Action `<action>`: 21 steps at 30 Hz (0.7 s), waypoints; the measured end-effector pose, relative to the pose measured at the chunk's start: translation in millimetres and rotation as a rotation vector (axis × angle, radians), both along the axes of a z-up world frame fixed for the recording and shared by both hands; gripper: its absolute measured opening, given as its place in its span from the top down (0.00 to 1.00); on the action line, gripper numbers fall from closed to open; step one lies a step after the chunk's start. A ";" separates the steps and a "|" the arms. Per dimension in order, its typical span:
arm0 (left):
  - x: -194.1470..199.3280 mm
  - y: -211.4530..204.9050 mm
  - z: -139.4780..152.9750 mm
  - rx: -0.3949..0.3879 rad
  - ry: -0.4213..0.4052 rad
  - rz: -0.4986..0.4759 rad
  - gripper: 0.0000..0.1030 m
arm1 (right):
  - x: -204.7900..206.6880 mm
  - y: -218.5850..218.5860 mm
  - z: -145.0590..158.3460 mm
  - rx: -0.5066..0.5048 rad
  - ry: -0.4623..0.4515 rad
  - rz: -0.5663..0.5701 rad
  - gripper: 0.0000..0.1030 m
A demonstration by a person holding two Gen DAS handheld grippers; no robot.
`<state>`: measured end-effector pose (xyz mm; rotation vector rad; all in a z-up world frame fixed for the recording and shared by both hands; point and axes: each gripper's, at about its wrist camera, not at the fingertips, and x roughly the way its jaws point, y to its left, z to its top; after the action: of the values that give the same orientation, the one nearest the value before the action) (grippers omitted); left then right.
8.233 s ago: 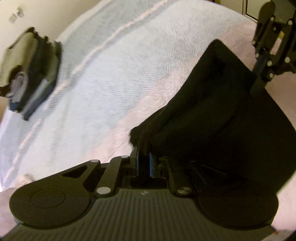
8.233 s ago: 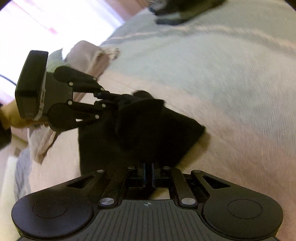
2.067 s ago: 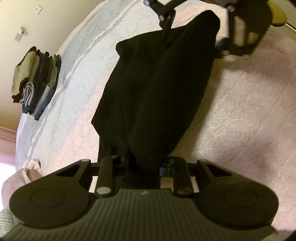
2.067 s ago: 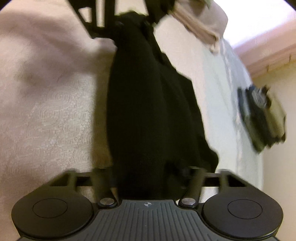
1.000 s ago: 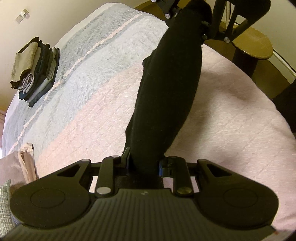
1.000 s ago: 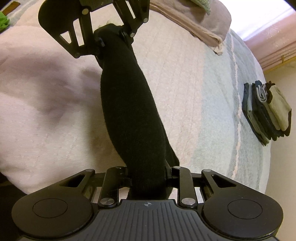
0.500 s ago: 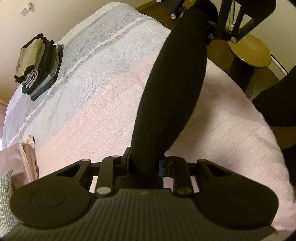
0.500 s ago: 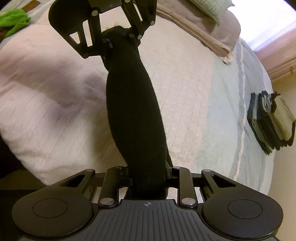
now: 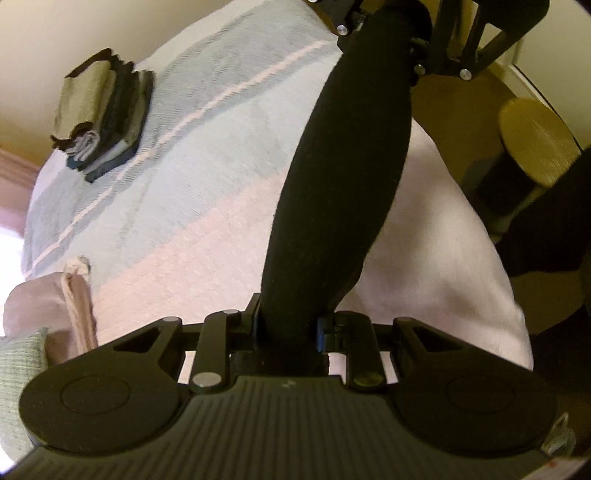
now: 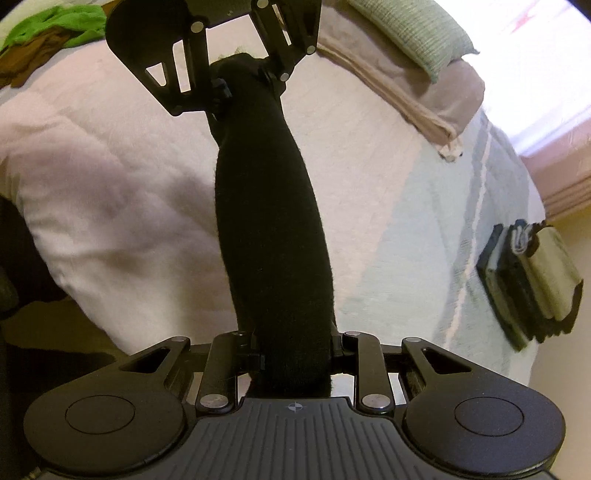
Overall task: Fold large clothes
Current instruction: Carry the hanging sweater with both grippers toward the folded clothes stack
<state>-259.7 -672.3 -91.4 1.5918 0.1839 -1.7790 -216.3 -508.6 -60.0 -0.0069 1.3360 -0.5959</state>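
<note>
A black folded garment (image 9: 343, 192) hangs stretched between both grippers, well above the bed. My left gripper (image 9: 286, 326) is shut on its near end in the left wrist view. At the top of that view the right gripper (image 9: 391, 40) clamps the far end. In the right wrist view the same black garment (image 10: 273, 229) runs from my right gripper (image 10: 295, 354), shut on it, up to the left gripper (image 10: 240, 79) at the top. The cloth is bunched into a thick roll-like band and hides the fingertips.
A pink and pale blue bedspread (image 9: 177, 206) lies below. A stack of folded clothes (image 9: 103, 110) sits at the bed's far side, also in the right wrist view as a stack (image 10: 532, 273). Pillows (image 10: 413, 59), green cloth (image 10: 55, 22) and a round wooden stool (image 9: 535, 140) stand around.
Both grippers have lifted the black garment higher off the bed and pulled it taut. The bed looks farther below and the folded stack has shifted in view.
</note>
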 end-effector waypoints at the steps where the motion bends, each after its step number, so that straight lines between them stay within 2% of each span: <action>1: -6.8 -5.4 4.6 -0.006 -0.002 0.015 0.78 | -8.5 -1.7 3.9 -0.007 0.001 0.009 0.78; 8: -37.9 -41.9 24.8 -0.040 0.020 0.052 0.78 | -50.5 -11.9 21.9 -0.041 0.026 0.013 0.78; 21: -56.7 -94.5 38.8 -0.075 0.066 -0.089 0.78 | -83.9 -24.0 44.8 -0.042 0.075 -0.097 0.78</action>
<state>-316.4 -766.7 -52.5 1.5106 0.0775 -1.8864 -300.2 -532.6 -15.2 0.0013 1.4023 -0.7112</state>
